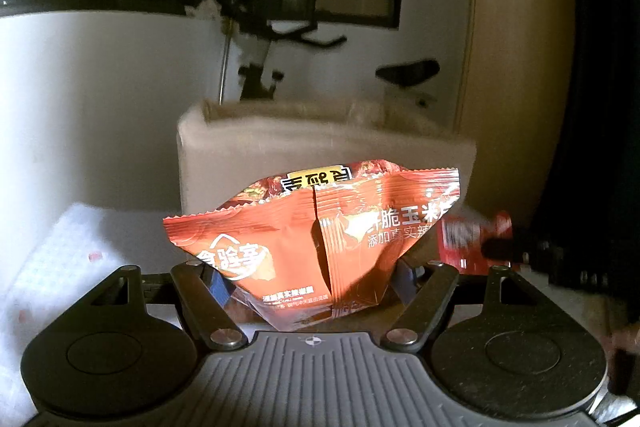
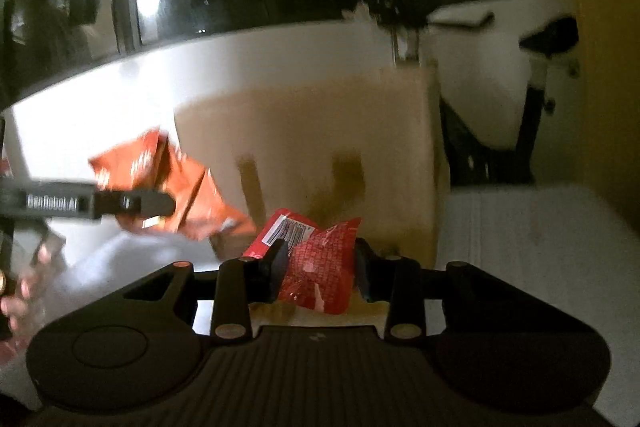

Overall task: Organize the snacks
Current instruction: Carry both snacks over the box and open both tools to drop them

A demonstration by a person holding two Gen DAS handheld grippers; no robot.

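My left gripper is shut on an orange snack bag and holds it up in front of a beige storage box. The same bag and the left gripper show at the left of the right wrist view. My right gripper is shut on a small red snack packet, held just before the box's near wall. That packet also shows at the right of the left wrist view.
A white surface lies below and left of the box; it also shows at the right. A white wall and dark window stand behind. An exercise bike stands behind the box. My hand shows at far left.
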